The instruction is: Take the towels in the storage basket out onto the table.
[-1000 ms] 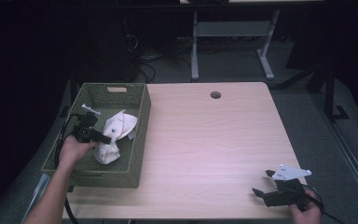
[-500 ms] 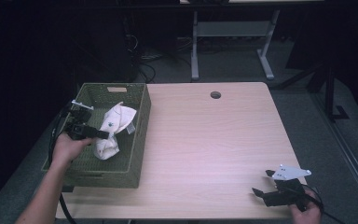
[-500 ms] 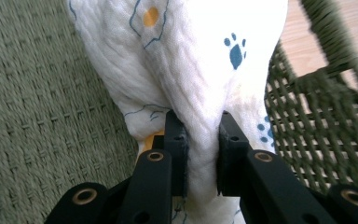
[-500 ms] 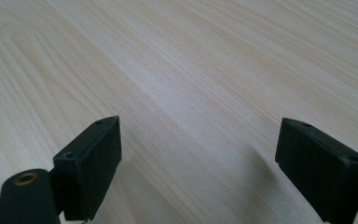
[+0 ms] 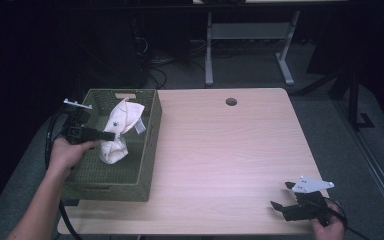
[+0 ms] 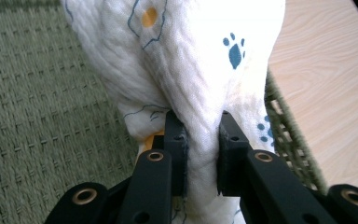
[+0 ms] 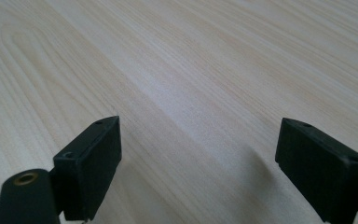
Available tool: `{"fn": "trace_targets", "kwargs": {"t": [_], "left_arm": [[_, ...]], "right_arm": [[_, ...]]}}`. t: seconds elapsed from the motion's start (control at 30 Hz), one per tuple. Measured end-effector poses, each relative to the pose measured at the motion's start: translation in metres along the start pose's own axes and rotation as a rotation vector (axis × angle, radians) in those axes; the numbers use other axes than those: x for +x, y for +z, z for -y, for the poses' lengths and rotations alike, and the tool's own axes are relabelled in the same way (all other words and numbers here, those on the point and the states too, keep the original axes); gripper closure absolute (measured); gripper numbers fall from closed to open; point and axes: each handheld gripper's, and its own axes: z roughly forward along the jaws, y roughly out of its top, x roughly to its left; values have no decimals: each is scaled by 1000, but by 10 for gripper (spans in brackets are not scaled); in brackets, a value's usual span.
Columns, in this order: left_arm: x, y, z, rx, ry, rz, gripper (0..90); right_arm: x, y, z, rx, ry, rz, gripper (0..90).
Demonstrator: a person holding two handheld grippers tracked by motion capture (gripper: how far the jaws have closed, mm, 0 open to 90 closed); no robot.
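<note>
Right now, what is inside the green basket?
A white cloth with blue paw prints, pinched by the left gripper above the basket floor. The cloth covers the floor under it, so anything there is hidden.

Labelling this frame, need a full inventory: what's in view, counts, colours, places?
cloth: 1, white with blue paw prints, bunched, in the basket, pinched by the left gripper
basket: 1, olive green woven, on the table's left part
table: 1, light wood, round hole near its far edge
left gripper: 1, black, over the basket, shut on the cloth
right gripper: 1, black, jaws open, at the table's near right corner
hands: 2, one per gripper
</note>
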Motion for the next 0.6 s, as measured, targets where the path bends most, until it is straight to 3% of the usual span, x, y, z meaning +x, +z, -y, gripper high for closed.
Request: {"fn": "trace_targets", "kwargs": {"t": [0.6], "left_arm": [[-22, -25, -19, -52, 37, 21, 775]], "right_arm": [[-1, -3, 1, -8, -2, -1, 140]]}}
